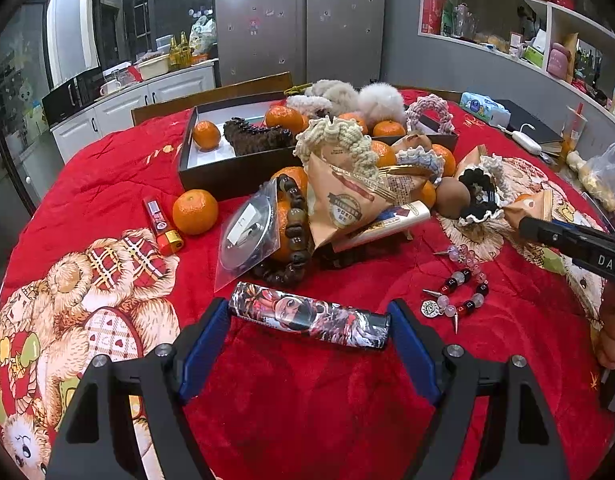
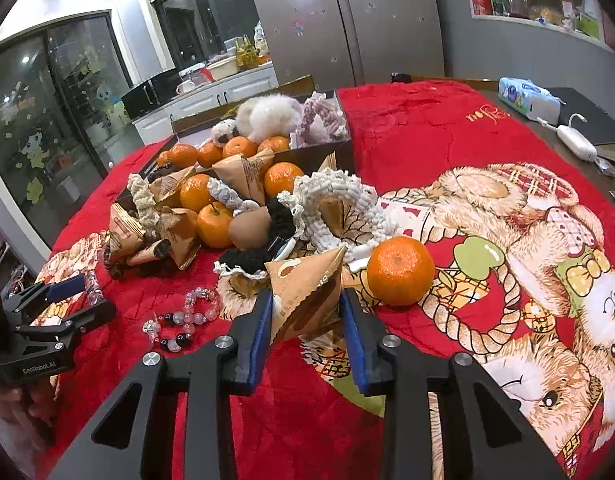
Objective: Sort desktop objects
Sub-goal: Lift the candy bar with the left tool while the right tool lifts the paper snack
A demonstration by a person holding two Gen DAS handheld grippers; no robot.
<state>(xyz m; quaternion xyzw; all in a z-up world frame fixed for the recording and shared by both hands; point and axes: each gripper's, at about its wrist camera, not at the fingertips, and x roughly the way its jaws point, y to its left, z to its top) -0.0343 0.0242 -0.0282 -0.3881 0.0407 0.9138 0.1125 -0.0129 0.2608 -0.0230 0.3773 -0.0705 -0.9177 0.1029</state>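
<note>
The left gripper (image 1: 309,320) sits low over the red bear-print blanket (image 1: 287,380) that covers the surface, its blue pads spread wide with a printed lighter (image 1: 309,317) lying crosswise between the tips. Whether the pads touch the lighter's ends, I cannot tell; it rests flat on the blanket. Just right of it lies a beaded bracelet (image 1: 457,288) with metal spikes. Ahead, a jumbled pile: a zip bag (image 1: 247,236) leaning on a dark wooden bead string (image 1: 295,232), brown triangular snack packets, knitted scrunchies and mandarins. A loose mandarin (image 1: 195,211) sits left of the pile, with a small red lighter (image 1: 161,226) just beside it. Behind all this stands a dark open box (image 1: 211,172) holding more mandarins, a dark brown scrunchie (image 1: 259,136) and fluffy pale hair ties.

Over on the right wrist view, the right gripper (image 2: 307,312) has its blue pads around a brown triangular packet (image 2: 307,296), one pad at each side; the packet stands point-up between them, looking pinched. An orange mandarin (image 2: 400,271) sits just right of the packet on the blanket. The left gripper shows at the far left edge of this view, near the bracelet (image 2: 187,316).
</note>
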